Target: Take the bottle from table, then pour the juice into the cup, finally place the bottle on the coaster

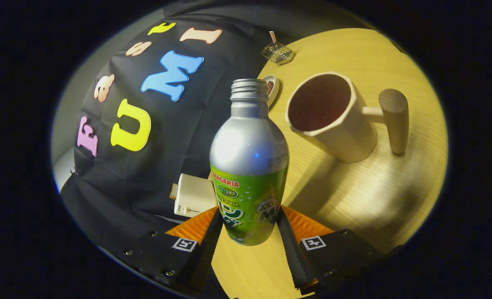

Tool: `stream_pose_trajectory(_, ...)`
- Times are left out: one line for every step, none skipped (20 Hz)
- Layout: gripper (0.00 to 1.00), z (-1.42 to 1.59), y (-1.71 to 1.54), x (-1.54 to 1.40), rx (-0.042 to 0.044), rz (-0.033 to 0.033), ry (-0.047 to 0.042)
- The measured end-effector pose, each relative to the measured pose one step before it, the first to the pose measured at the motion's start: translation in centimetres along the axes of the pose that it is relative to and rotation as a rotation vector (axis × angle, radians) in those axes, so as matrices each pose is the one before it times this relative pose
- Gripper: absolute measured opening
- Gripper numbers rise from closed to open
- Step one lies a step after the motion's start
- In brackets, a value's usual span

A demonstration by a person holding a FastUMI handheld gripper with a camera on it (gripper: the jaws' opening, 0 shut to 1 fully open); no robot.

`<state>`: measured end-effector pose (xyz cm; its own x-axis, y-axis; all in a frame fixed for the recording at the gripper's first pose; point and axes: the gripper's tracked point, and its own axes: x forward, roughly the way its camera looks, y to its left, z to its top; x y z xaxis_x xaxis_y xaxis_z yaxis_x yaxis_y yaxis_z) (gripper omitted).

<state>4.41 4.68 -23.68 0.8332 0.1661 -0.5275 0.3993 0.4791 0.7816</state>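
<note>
The gripper (249,226) sits nearest the camera, its two fingers (206,232) closed against opposite sides of the bottle (249,166), one finger on each flank of the lower body. The bottle is clamped between them and appears lifted clear of the table (354,199), with the whole view rolled to one side.

The bottle is a metal container with a bare silver shoulder and neck and a green printed wrap covering its lower half. The threaded mouth at the top is open, with no cap fitted. Its base lies between the fingers; its neck extends away from them.

Just beside the bottle, against the booth wall, is a small white block (192,194) with a short tab at one end.

Beyond the bottle, on the light wooden table, stands the cup (333,118): a cream, faceted mug with a wooden peg handle (394,120). Its interior is dark; whether it holds liquid cannot be determined.

Behind the bottle neck lies a small round dish (271,88), partly hidden. Farthest away, near the table's far edge, rests a small clear faceted object (276,52).
</note>
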Motion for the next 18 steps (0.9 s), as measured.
stream_pose_trajectory(0.76,0.155,-0.123,0.248,-0.02747,-0.00874,-0.01308)
stream_pose_trajectory(0.76,0.075,-0.078,0.194,-0.02922,-0.00882,-0.00782)
stream_pose_trajectory(0.76,0.114,-0.03,0.182,-0.03231,-0.00862,-0.00939)
stream_pose_trajectory(0.76,0.137,-0.119,0.218,-0.03554,-0.01267,-0.00783)
stream_pose_trajectory(0.76,0.086,-0.063,0.234,-0.03587,-0.0096,-0.00648)
stream_pose_trajectory(0.76,0.107,-0.01,0.233,-0.03319,-0.0109,-0.0041)
stream_pose_trajectory(0.76,0.071,-0.005,0.297,-0.03089,-0.00923,-0.00504)
stream_pose_trajectory(0.76,0.171,0.056,0.191,-0.0269,-0.0092,-0.00485)
stream_pose_trajectory(0.76,0.117,0.058,0.18,-0.02253,-0.00857,-0.00526)
stream_pose_trajectory(0.76,0.243,0.124,0.288,-0.01716,-0.00548,-0.00636)
stream_pose_trajectory(0.76,0.211,0.2,0.355,-0.01365,-0.00139,-0.00806)
stream_pose_trajectory(0.76,0.16,0.299,0.303,-0.01504,0.0015,-0.01024)
stream_pose_trajectory(0.76,0.135,0.135,0.347,-0.01671,-0.00689,-0.00677)
stream_pose_trajectory(0.76,0.169,0.044,0.357,-0.01924,-0.01013,-0.00801)
stream_pose_trajectory(0.76,0.231,0.009,0.39,-0.01992,-0.0051,-0.01098)
stream_pose_trajectory(0.76,0.211,0.011,0.381,-0.01781,-0.01008,-0.00516)
stream_pose_trajectory(0.76,0.257,0.167,0.303,-0.01665,-0.00026,-0.00897)
stream_pose_trajectory(0.76,-0.113,-0.029,0.194,-0.01131,-0.00574,-0.0005)
